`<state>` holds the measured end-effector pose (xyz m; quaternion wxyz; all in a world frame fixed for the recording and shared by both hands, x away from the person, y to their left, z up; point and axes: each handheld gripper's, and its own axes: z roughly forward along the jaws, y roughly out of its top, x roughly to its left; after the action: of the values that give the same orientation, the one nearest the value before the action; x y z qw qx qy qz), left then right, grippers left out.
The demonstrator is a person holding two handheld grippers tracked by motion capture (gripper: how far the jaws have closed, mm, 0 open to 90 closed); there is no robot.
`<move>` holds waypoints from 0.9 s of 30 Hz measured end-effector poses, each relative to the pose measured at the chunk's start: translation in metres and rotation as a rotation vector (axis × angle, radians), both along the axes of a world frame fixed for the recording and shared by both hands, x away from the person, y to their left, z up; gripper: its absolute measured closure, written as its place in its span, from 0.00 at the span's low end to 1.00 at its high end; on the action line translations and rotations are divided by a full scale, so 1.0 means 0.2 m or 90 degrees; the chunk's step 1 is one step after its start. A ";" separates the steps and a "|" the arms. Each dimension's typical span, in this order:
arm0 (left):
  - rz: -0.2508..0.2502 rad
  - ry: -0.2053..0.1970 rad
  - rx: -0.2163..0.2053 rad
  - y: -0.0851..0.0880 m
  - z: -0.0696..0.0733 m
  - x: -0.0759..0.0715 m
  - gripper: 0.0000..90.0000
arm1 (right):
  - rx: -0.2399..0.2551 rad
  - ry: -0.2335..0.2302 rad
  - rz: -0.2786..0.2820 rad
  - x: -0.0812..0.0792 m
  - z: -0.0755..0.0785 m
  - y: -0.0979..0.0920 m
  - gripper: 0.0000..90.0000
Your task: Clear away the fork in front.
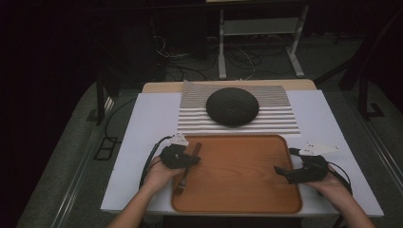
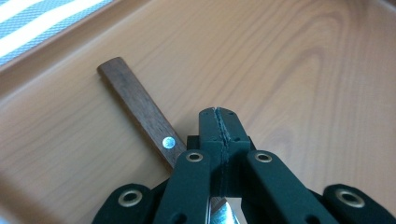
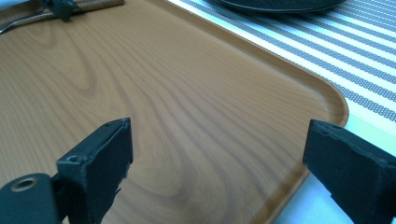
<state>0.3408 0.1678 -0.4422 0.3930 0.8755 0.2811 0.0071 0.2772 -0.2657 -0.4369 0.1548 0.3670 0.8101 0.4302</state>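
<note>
Left fingers clamped on fork | right fingers wide apart, empty

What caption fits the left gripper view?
Left gripper fingers closed on a wooden-handled fork lying on the wooden tray.

Tray at the bench's near edge, fork on the tray's left side, striped mat behind the tray, bowl on the mat

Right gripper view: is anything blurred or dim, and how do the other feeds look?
Right gripper view: the dark round plate is soft at the top edge, the brown wooden tray evenly lit. Left gripper view: sharp, with a glint on the wooden-handled fork. High view: dim, with black surroundings.
</note>
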 end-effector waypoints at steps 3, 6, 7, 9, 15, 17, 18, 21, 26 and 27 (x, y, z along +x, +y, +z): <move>0.017 -0.009 0.014 0.04 0.01 0.00 0.99 | -0.003 -0.001 0.001 0.00 0.00 0.01 0.10; 0.025 -0.013 0.016 0.07 0.01 0.00 0.99 | -0.004 -0.002 0.002 0.00 0.00 0.01 0.10; 0.031 -0.013 0.013 0.08 0.01 0.00 0.99 | -0.005 -0.002 0.003 0.00 0.00 0.01 0.10; 0.037 -0.018 0.008 0.10 0.02 0.01 0.98 | -0.006 -0.002 0.002 0.00 0.00 0.01 0.10; 0.033 -0.025 -0.006 0.12 0.03 0.01 0.91 | -0.006 -0.001 0.001 0.00 0.00 0.01 0.10; 0.030 -0.027 -0.015 0.12 0.03 0.00 0.82 | -0.005 -0.001 0.001 0.00 0.00 0.01 0.10; 0.030 -0.028 -0.018 0.12 0.03 0.00 0.82 | -0.005 -0.001 0.001 0.00 0.00 0.01 0.10; 0.038 -0.038 -0.032 0.13 0.06 -0.01 0.74 | -0.004 -0.001 -0.001 0.00 0.00 0.01 0.10; 0.058 -0.048 -0.051 0.19 0.09 -0.04 0.55 | -0.004 -0.001 0.000 0.00 0.00 0.01 0.10; 0.060 -0.044 -0.056 0.20 0.09 -0.04 0.51 | -0.003 0.000 0.000 0.00 0.00 0.01 0.10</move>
<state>0.3324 0.2087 -0.4234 0.4397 0.8425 0.3080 0.0438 0.2769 -0.2640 -0.4368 0.1561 0.3667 0.8111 0.4281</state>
